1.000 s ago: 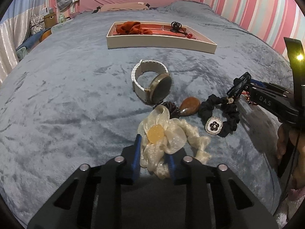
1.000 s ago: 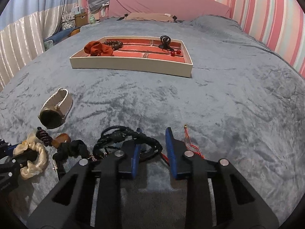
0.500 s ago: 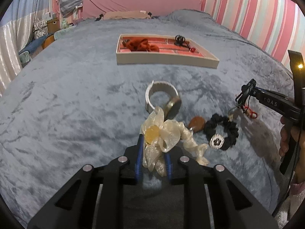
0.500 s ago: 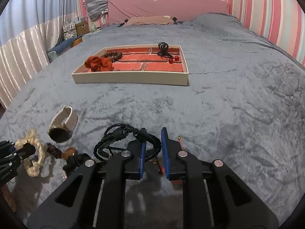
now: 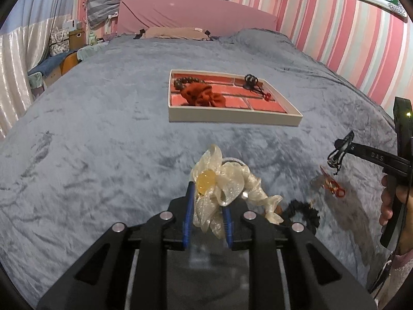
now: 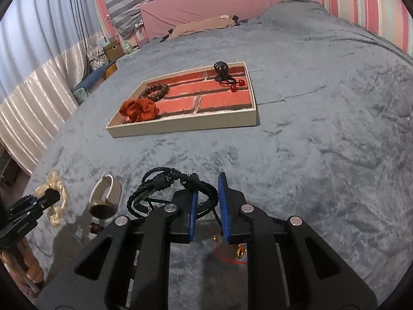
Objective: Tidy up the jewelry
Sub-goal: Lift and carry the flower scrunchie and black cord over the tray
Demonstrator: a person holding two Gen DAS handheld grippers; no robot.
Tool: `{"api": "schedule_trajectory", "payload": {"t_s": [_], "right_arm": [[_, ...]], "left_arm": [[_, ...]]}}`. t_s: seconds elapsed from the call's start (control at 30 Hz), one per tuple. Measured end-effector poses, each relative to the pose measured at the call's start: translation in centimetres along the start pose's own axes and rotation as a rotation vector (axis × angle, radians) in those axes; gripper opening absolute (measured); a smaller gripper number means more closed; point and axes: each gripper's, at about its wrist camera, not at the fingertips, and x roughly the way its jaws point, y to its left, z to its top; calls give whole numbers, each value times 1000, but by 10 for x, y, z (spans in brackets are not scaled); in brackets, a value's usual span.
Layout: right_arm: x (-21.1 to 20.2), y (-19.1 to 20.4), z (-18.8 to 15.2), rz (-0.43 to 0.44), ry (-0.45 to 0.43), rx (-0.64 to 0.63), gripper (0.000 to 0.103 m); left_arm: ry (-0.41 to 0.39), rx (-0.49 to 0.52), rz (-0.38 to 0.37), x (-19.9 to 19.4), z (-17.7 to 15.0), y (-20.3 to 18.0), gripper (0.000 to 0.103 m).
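Observation:
My left gripper (image 5: 206, 204) is shut on a cream flower scrunchie (image 5: 222, 180) with a yellow bead and holds it above the grey bedspread; it also shows in the right wrist view (image 6: 53, 199). My right gripper (image 6: 207, 206) is shut on a black braided cord bracelet (image 6: 165, 188), lifted off the bed, with red thread and a gold charm (image 6: 240, 252) hanging below. In the left wrist view it hangs from the right gripper (image 5: 339, 155). The cream tray (image 5: 232, 117) with a brick-pattern floor lies ahead, also in the right wrist view (image 6: 185, 125).
The tray holds a rust scrunchie (image 6: 139, 109), brown beads (image 6: 155, 91) and a black hair tie with red beads (image 6: 227, 76). A watch (image 6: 103, 199) and a black scrunchie (image 5: 302, 211) lie on the bed. Pillows and a striped wall stand behind.
Both grippers have risen from the bed with their items. The scrunchie and the black bracelet now hang in the air, and the tray looks nearer and more centred.

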Motion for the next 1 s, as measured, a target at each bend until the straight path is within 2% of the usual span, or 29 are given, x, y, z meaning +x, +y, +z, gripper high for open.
{"api": "schedule_trajectory", "payload": {"t_s": [0.3,0.57,0.8,1.0], "right_arm": [[7,-1,23,-29,-12,-22,16],[30,-4,52,-53,-30,-50,16],[56,-7,94,-58,-47,-60,16],[85,-5,141,-74,-66,-71,16]], "left_arm": [[-27,3,2,11,36,6,20],[-37,17,10,41,74,6,20],[-44,10,8,73,111,12,20],[-54,17,41,110,160,17,20]]}}
